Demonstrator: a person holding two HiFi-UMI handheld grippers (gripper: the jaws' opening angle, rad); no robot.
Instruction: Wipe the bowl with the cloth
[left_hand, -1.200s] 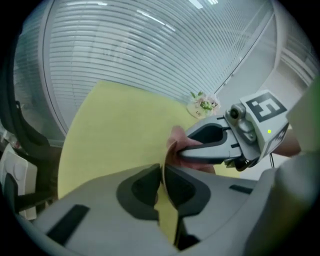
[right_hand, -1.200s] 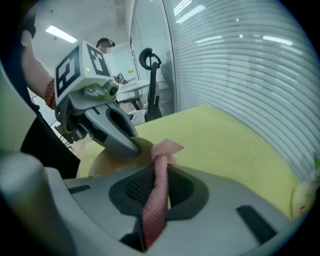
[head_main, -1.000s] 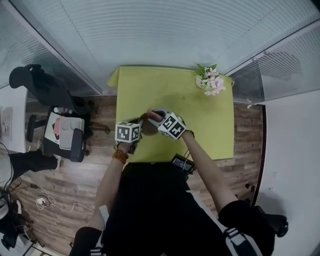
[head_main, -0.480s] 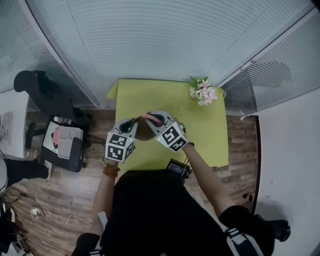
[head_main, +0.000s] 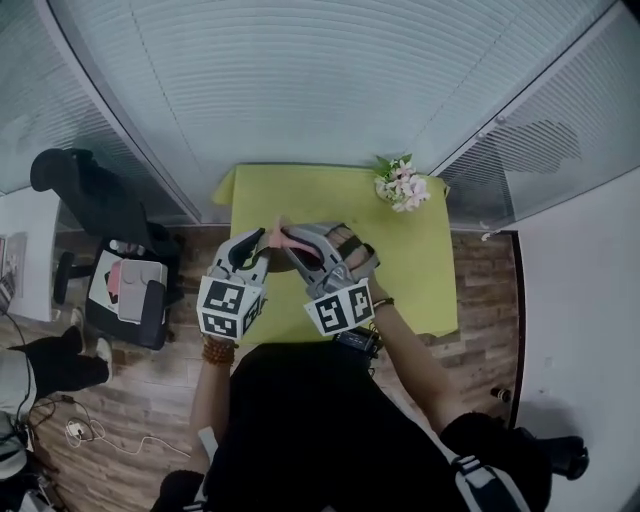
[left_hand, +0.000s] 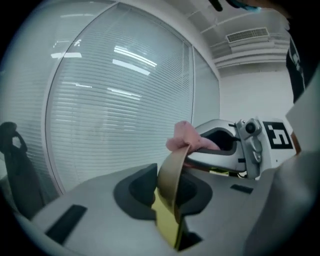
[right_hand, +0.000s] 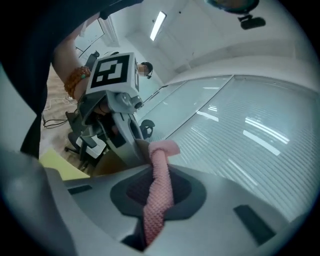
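The bowl (left_hand: 170, 172), tan and thin-walled, stands edge-on between the left gripper's (head_main: 257, 240) opening jaws, with its rim rising beyond them. The pink knit cloth (right_hand: 159, 192), bunched into a strip, runs lengthwise between the right gripper's (head_main: 298, 243) closing jaws, its tip at that rim.

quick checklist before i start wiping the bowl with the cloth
1. Bowl rim in the left gripper: ok, but its jaws are opening, so the hold may loosen.
2. Cloth in the right gripper: ok, the jaws are closing on it.
3. Cloth end at the bowl: ok, it meets the rim in the left gripper view.
4. Bowl lifted off the table: looks ok.
5. Flowers clear of both grippers: ok, they sit at the far corner.
6. Inside of the bowl, dirty or clean: cannot tell.
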